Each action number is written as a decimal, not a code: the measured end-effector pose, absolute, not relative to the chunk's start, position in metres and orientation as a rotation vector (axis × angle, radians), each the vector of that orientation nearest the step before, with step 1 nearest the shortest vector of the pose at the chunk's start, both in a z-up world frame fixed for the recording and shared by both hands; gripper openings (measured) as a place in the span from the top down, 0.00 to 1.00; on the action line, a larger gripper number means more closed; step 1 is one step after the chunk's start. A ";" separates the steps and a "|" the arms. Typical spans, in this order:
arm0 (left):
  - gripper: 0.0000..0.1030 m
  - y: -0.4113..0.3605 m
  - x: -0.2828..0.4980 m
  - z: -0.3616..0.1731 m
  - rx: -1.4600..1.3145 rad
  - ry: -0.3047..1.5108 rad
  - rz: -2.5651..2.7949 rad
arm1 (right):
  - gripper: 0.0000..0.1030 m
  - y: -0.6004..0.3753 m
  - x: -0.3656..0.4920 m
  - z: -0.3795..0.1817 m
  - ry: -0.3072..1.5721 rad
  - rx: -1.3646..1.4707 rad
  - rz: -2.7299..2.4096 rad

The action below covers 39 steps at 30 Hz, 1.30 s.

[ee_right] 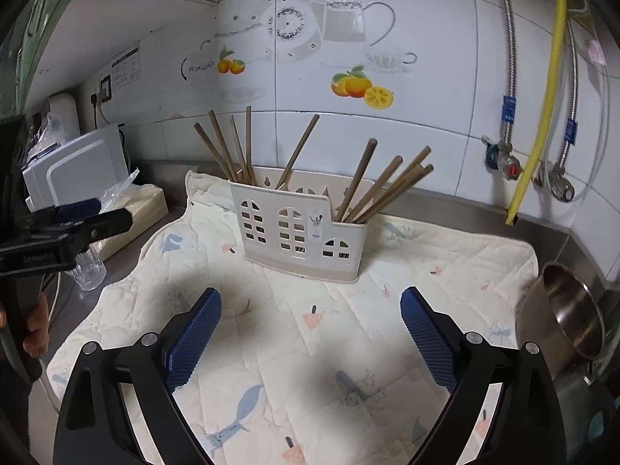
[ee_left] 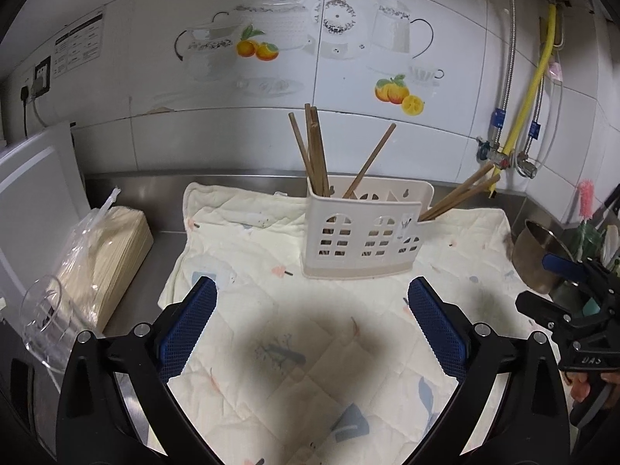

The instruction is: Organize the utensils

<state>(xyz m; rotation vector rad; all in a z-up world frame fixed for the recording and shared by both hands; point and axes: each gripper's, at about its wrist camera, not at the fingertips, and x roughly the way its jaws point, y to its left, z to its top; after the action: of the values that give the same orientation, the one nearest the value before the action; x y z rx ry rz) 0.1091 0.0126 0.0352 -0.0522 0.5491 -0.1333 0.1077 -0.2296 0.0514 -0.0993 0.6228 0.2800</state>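
A cream plastic utensil holder [ee_left: 360, 228] [ee_right: 300, 228] with window-shaped cut-outs stands upright on a printed quilted cloth [ee_left: 271, 348] [ee_right: 310, 348]. Several brown wooden chopsticks [ee_left: 314, 151] [ee_right: 232, 147] lean in its left compartment, one [ee_left: 370, 161] [ee_right: 298, 151] in the middle, several more [ee_left: 461, 192] [ee_right: 387, 184] in the right. My left gripper [ee_left: 312, 310] hovers over the cloth in front of the holder, open and empty. My right gripper [ee_right: 310, 317] does the same, open with nothing between its blue pads [ee_right: 193, 341]. Each gripper shows at the edge of the other's view.
A steel pot [ee_left: 538, 255] [ee_right: 562, 310] sits at the cloth's right edge. On the left are a wrapped stack of disposable chopsticks [ee_left: 112, 248] [ee_right: 135, 209], a clear glass [ee_left: 42, 310] [ee_right: 89, 271] and a white appliance [ee_left: 35, 190] [ee_right: 73, 170]. Hoses and valves [ee_left: 503, 155] [ee_right: 511, 166] line the tiled wall.
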 end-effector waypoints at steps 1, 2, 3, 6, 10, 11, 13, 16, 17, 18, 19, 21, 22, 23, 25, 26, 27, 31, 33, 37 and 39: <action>0.05 0.012 0.106 0.035 -0.044 0.547 -0.125 | 0.12 -0.229 0.107 0.050 0.624 -0.101 0.276; 0.05 0.012 0.103 0.034 -0.037 0.545 -0.118 | 0.12 -0.229 0.106 0.049 0.625 -0.103 0.270; 0.05 0.012 0.101 0.034 -0.029 0.543 -0.113 | 0.12 -0.229 0.104 0.047 0.627 -0.101 0.266; 0.05 0.010 0.095 0.033 -0.004 0.533 -0.106 | 0.12 -0.230 0.102 0.045 0.634 -0.085 0.270; 0.05 0.009 0.090 0.031 0.004 0.536 -0.114 | 0.12 -0.231 0.098 0.042 0.637 -0.065 0.268; 0.05 0.009 0.089 0.030 0.002 0.537 -0.117 | 0.12 -0.231 0.097 0.041 0.638 -0.060 0.269; 0.05 0.010 0.087 0.029 -0.001 0.538 -0.119 | 0.12 -0.231 0.095 0.040 0.639 -0.057 0.265; 0.05 0.012 0.084 0.027 -0.011 0.538 -0.123 | 0.12 -0.230 0.093 0.039 0.640 -0.063 0.255; 0.05 0.012 0.084 0.027 -0.013 0.540 -0.122 | 0.11 -0.230 0.092 0.038 0.640 -0.068 0.252; 0.05 0.013 0.084 0.026 -0.014 0.541 -0.123 | 0.11 -0.229 0.092 0.038 0.640 -0.075 0.247; 0.05 0.013 0.083 0.026 -0.014 0.541 -0.126 | 0.11 -0.229 0.091 0.037 0.640 -0.078 0.244; 0.05 0.013 0.082 0.025 -0.013 0.542 -0.127 | 0.10 -0.230 0.090 0.036 0.643 -0.075 0.243; 0.05 0.012 0.081 0.024 -0.013 0.543 -0.130 | 0.10 -0.230 0.090 0.035 0.644 -0.073 0.244; 0.05 0.012 0.081 0.023 -0.013 0.544 -0.129 | 0.10 -0.230 0.089 0.035 0.644 -0.071 0.245; 0.05 0.012 0.080 0.022 -0.014 0.546 -0.129 | 0.10 -0.230 0.089 0.034 0.645 -0.071 0.245; 0.05 0.012 0.080 0.021 -0.017 0.547 -0.129 | 0.10 -0.230 0.089 0.035 0.644 -0.071 0.246; 0.05 0.012 0.079 0.021 -0.020 0.548 -0.130 | 0.10 -0.231 0.089 0.034 0.644 -0.070 0.246; 0.05 0.012 0.079 0.019 -0.023 0.550 -0.132 | 0.10 -0.232 0.088 0.033 0.644 -0.064 0.245; 0.05 0.011 0.078 0.019 -0.019 0.550 -0.132 | 0.10 -0.233 0.088 0.033 0.645 -0.061 0.244; 0.05 0.009 0.078 0.018 -0.009 0.556 -0.131 | 0.10 -0.233 0.087 0.032 0.647 -0.057 0.247; 0.05 0.008 0.078 0.017 -0.003 0.558 -0.131 | 0.10 -0.234 0.086 0.032 0.648 -0.055 0.247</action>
<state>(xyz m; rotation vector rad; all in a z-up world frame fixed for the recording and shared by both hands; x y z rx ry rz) 0.0782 0.0078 0.0169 -0.0028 0.5583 -0.1314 0.0864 -0.2335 0.0318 -0.0551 0.6475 0.2468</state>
